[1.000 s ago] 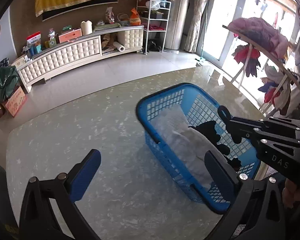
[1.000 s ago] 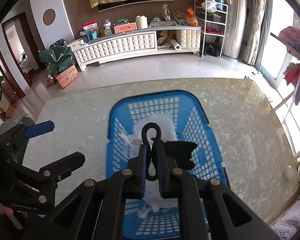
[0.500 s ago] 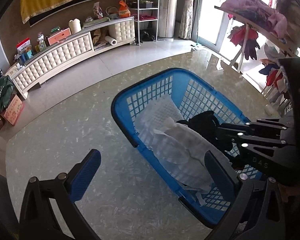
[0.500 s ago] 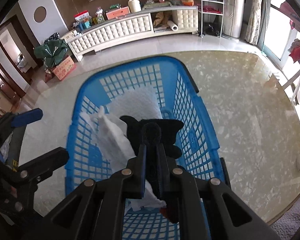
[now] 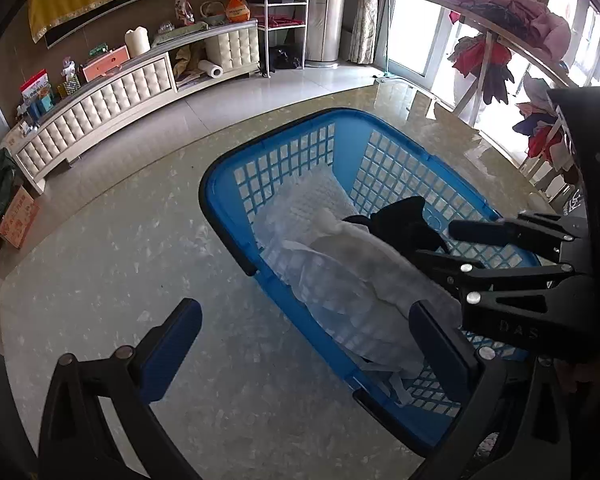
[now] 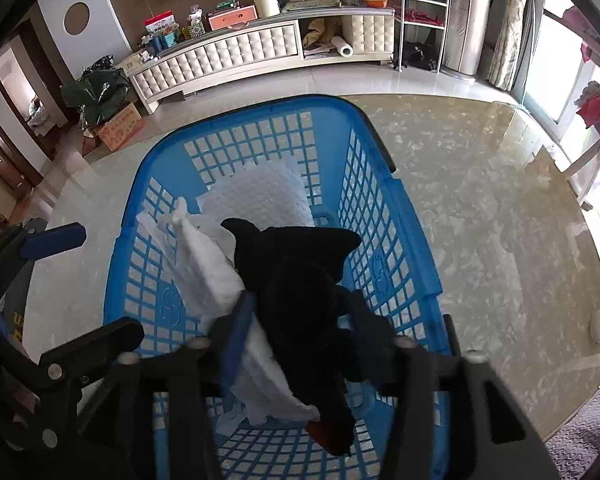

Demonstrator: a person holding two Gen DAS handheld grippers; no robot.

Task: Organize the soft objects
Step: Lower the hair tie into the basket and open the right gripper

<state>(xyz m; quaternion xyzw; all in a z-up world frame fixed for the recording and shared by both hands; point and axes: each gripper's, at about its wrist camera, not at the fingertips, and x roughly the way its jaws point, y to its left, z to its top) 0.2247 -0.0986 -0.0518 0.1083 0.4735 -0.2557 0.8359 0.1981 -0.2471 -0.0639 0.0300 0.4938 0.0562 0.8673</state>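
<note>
A blue laundry basket [image 5: 227, 216] [image 6: 123, 280] stands on the marble table. White soft cloths [image 5: 364, 280] [image 6: 259, 196] lie inside it. A black plush toy [image 6: 300, 280] [image 5: 404, 220] rests on top of them. My right gripper [image 6: 300, 320] is over the basket with its jaws spread wide on either side of the toy, open; it also shows in the left wrist view [image 5: 460, 244]. My left gripper [image 5: 304, 340] is open and empty at the basket's near left side, above the table.
The marble table [image 5: 119, 280] [image 6: 480, 220] has bare surface left and right of the basket. A clothes rack with garments [image 5: 512, 24] stands at the right. A white sideboard [image 5: 111, 92] [image 6: 239, 52] lines the far wall beyond the table edge.
My right gripper lowered into the basket with the black toy and its jaws opened, leaving the toy on the white cloths. My left gripper moved nearer the basket.
</note>
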